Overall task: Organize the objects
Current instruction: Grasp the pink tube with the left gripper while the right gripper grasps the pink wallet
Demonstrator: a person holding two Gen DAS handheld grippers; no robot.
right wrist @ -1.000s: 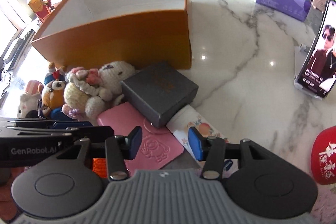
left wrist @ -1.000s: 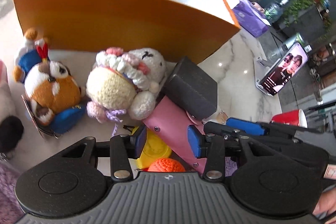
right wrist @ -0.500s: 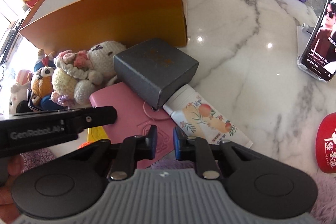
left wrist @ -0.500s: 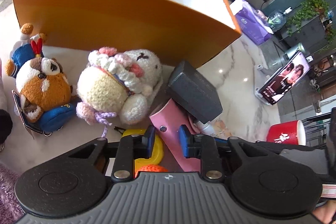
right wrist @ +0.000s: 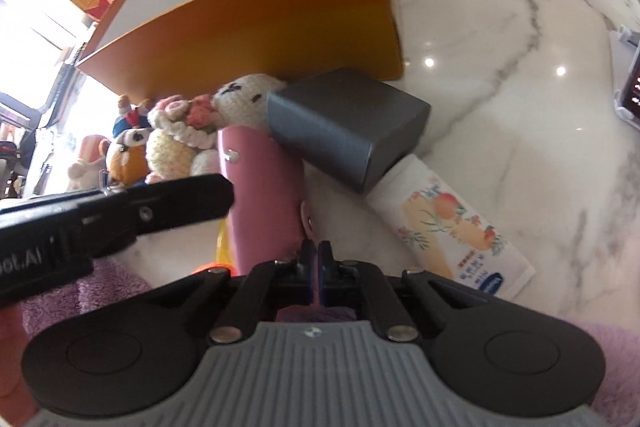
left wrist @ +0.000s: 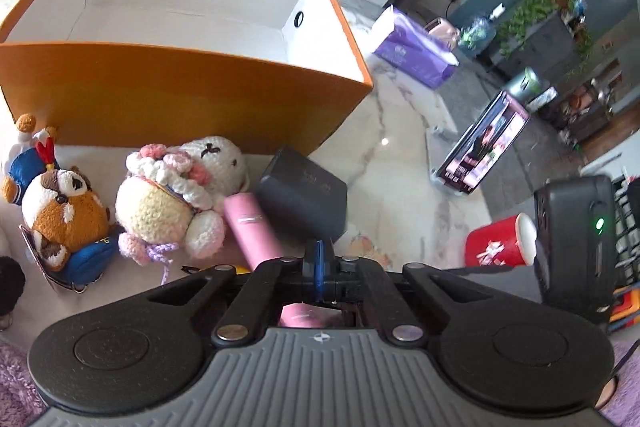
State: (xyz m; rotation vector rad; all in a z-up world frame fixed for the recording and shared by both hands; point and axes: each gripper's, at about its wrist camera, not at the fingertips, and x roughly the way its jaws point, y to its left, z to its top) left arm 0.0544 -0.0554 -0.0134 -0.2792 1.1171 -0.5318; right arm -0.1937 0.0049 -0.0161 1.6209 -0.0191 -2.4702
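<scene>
A pink case [left wrist: 250, 227] lies tilted on the marble table, its far end under a grey box [left wrist: 304, 197]. It also shows in the right wrist view [right wrist: 266, 203]. My left gripper [left wrist: 319, 259] is shut on the near right edge of the pink case. My right gripper [right wrist: 316, 257] is shut on the near edge of the same case. The open orange box [left wrist: 160, 95] with a white inside stands behind them. A crocheted cream doll [left wrist: 176, 195] and a brown plush [left wrist: 60, 211] lie left of the case.
A peach-print tube [right wrist: 452, 223] sticks out from under the grey box [right wrist: 348, 131]. A red cup [left wrist: 500, 241], a standing phone [left wrist: 484, 147] and a purple tissue pack [left wrist: 412, 55] are to the right. A yellow thing and an orange ball lie under the case.
Both grippers went from open to shut on the pink case's near edge. The case's near end has risen and tilted, and both cameras have lifted and pulled back.
</scene>
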